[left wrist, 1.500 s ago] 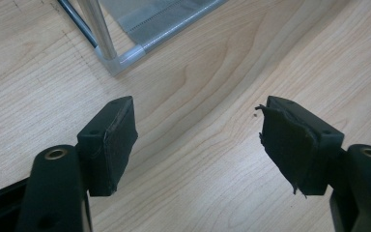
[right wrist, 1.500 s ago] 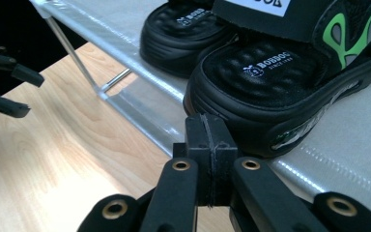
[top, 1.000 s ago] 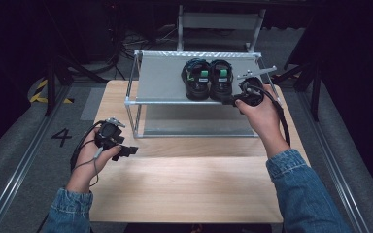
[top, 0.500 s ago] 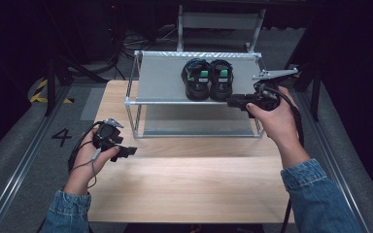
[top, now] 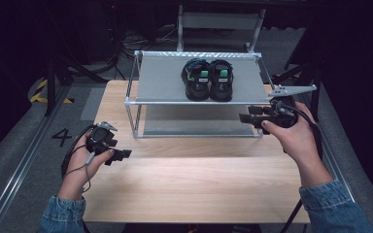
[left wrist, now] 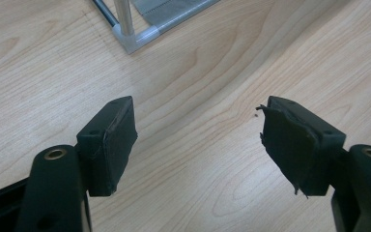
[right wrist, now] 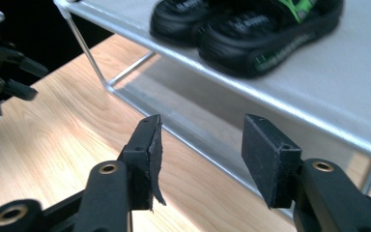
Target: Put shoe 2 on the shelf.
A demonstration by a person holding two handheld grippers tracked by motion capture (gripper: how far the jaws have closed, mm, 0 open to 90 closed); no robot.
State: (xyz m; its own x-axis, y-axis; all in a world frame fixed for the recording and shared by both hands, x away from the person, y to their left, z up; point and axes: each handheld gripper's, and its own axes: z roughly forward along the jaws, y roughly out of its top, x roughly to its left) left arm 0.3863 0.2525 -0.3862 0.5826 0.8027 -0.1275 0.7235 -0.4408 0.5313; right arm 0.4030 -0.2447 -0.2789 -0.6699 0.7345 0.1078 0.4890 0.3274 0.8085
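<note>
A pair of black shoes (top: 209, 80) with green tags stands side by side on the top shelf of a metal rack (top: 160, 82). My right gripper (top: 245, 116) hovers at the rack's front right corner, pointing left and apart from the shoes. In the right gripper view its jaws (right wrist: 200, 150) have just been opening and hold nothing, with the shoes (right wrist: 251, 29) above them on the shelf (right wrist: 338, 72). My left gripper (top: 124, 154) rests low over the wooden table (top: 184, 189) at the left, open, with only bare wood between its jaws (left wrist: 198, 140).
The rack has a lower shelf (top: 199, 126) and a front left leg (left wrist: 125, 19) close to the left gripper. A second metal frame (top: 218, 22) stands behind the table. A "4" (top: 60, 137) is marked on the grey floor at the left.
My right gripper has drawn back from the shoes toward the rack's front right corner, and its jaws have opened. The shoes stay on the shelf. The left hand has kept still.
</note>
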